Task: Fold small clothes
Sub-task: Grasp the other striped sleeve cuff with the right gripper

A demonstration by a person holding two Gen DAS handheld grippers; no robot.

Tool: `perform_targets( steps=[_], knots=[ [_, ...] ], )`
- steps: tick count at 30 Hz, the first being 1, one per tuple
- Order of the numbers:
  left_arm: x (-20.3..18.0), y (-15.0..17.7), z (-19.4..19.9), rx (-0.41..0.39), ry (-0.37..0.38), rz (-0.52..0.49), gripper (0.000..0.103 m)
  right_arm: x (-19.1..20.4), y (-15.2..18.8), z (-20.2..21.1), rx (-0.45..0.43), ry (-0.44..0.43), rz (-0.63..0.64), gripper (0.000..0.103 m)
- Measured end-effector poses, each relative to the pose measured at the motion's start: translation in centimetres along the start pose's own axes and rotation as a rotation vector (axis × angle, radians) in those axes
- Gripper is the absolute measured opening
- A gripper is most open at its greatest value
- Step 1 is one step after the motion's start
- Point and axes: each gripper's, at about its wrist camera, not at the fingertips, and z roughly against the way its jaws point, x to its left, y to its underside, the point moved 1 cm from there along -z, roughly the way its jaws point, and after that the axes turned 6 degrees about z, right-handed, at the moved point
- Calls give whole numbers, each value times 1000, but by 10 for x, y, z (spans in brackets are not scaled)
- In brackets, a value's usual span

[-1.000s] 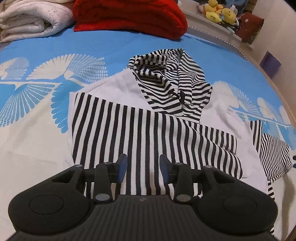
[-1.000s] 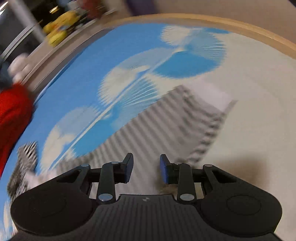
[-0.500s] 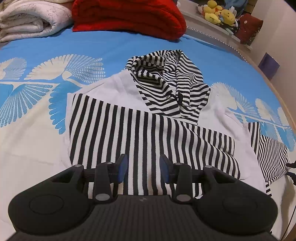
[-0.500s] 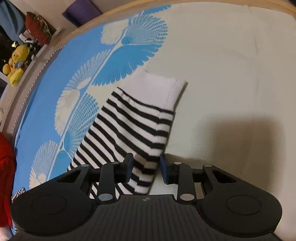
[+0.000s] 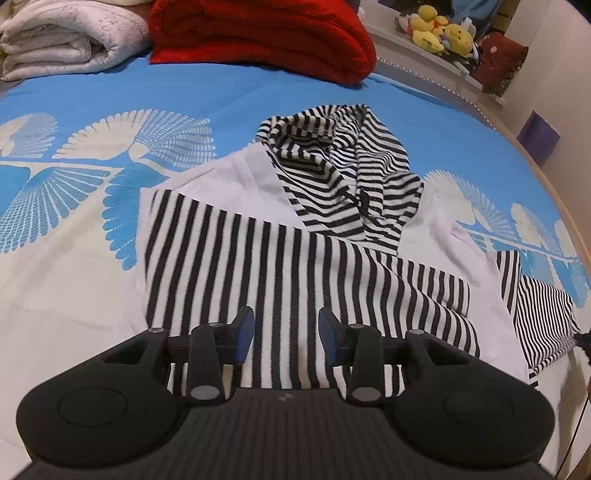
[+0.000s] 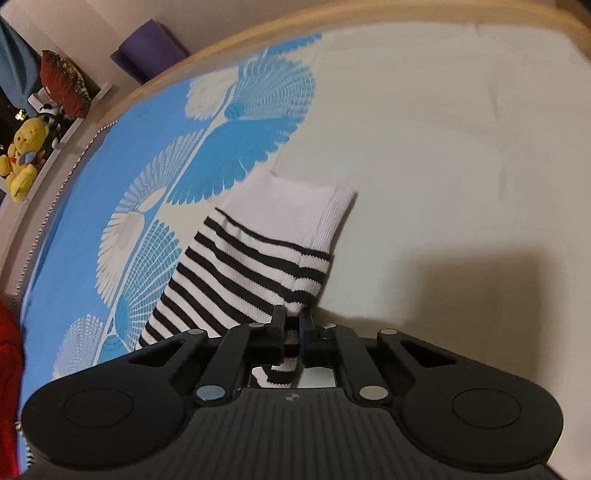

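A: On the bed (image 5: pixel 92 295), mid-sheet, the striped hoodie (image 5: pixel 295 258) is laid flat w/ the hood (image 5: pixel 343 177) bunched at the top. One sleeve is already seen folded across the body. The other sleeve (image 6: pixel 251 269) is stretched out to the side, cuff (image 6: pixel 295 210) on the cream part of the sheet.

B: So roughly a third done?

A: Judged so, approx. One sleeve in; the second sleeve, the hood and the body fold are left.

B: Grippers?

A: The right gripper (image 6: pixel 291 325) has just been closing, w/ the sleeve's edge between its jaws; the fabric is now pinched near the cuff, jaws nearly together. The left gripper (image 5: pixel 286 328) is held over the hoodie's lower part, fingers apart, nothing between them; contact w/ the cloth can't be told.

B: Diff. between views?

A: The whole garment, the red blanket (image 5: pixel 258 33) and the white quilt (image 5: pixel 66 37) at the far end are given by the left wrist view only; the grip is not shown there, just the sleeve running off at the right edge. The pinch, the white cuff and the wooden bed rim (image 6: pixel 258 33) are given by the right wrist view; the hoodie's body is left out. Plush toys (image 5: pixel 439 29) on a ledge are caught in both.
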Motion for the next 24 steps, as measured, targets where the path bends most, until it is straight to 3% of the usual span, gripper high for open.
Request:
perform_targets(
  steps=[3,7,10,12,14,16,18,20,22,24],
  knots=[
    [8,-5,4,-10,-5,27,42,38,0,27,-136,11,161,5],
    [24,-13,12,-24,-3,84,42,116,23,91,-359,-83,459,5],
    [40,-21,20,-39,6,143,42,181,70,158,-498,-286,700,5],
    [51,-26,25,-50,6,178,42,216,110,196,-505,-454,817,5],
    [63,-30,30,-58,2,202,42,248,160,225,-383,-686,947,5],
    [73,-33,33,-59,2,223,42,271,216,238,-127,-870,1058,7],
    [83,-34,35,-54,5,250,42,276,260,235,78,-949,1128,16],
    [90,-35,35,-45,13,274,42,270,296,220,214,-940,1160,23],
    [93,-33,34,-31,20,288,42,264,318,199,292,-835,1186,23],
    [94,-32,29,-9,29,301,42,263,320,176,387,-717,1125,23]
  ],
)
